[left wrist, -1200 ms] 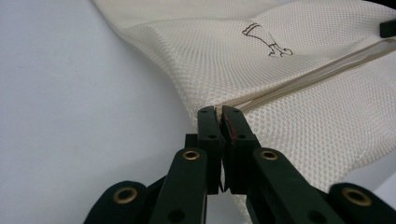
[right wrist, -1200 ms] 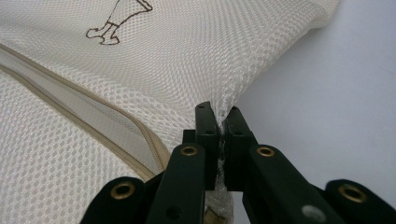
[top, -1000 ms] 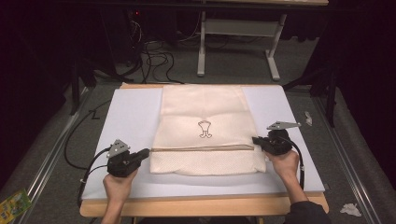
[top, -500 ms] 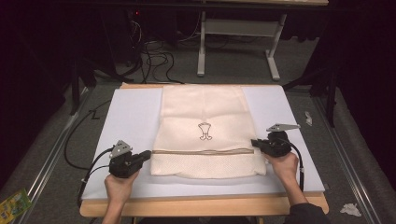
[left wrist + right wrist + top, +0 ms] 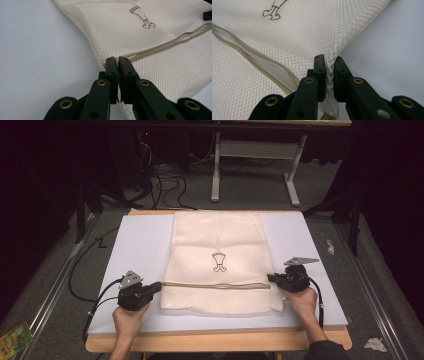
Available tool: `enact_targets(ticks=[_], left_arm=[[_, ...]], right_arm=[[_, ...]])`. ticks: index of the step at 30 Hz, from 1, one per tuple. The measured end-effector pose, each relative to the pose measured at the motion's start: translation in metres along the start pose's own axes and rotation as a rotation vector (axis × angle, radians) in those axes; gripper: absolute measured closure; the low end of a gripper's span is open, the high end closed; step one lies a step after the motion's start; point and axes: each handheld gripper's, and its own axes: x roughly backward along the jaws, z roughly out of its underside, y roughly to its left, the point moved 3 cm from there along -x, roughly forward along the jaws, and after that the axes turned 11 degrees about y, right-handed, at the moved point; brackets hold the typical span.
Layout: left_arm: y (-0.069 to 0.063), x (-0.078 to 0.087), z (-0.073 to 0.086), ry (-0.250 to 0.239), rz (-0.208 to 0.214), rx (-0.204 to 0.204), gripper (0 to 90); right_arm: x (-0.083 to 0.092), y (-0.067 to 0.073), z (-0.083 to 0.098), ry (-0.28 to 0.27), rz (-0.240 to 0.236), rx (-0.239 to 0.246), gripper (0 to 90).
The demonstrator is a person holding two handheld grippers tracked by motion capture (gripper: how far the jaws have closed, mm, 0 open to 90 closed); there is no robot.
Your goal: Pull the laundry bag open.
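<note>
A cream mesh bag with a small brown printed figure lies flat on a white board. A tan zipper band crosses the bag near its front end. My left gripper is shut on the bag's left edge at the end of that band; in the left gripper view the jaws pinch the mesh. At the right edge, level with the band, my right gripper is shut on the bag, and mesh is bunched between its jaws.
The board rests on a wooden table whose front edge is close to the person's hands. Behind the table are cables on the floor and a desk frame. A green packet and crumpled paper lie on the floor.
My right gripper has drifted slightly toward the table's front edge with the bag's edge in it. The left gripper has barely moved.
</note>
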Motion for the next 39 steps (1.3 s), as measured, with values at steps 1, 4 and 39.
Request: enact_targets(ticks=[1,4,39], left_arm=[[0.0,-0.001,0.0,0.007,0.0,0.0,86.8],[0.001,-0.003,0.0,0.02,-0.002,0.004,86.7],[0.011,0.035,-0.021,-0.174,-0.078,-0.012,69.7]], right_arm=[[-0.001,0.0,0.001,0.005,0.001,-0.003,83.2],[-0.002,0.0,0.001,0.011,0.007,0.001,81.2],[0.058,-0.01,0.0,-0.239,0.087,-0.032,62.9]])
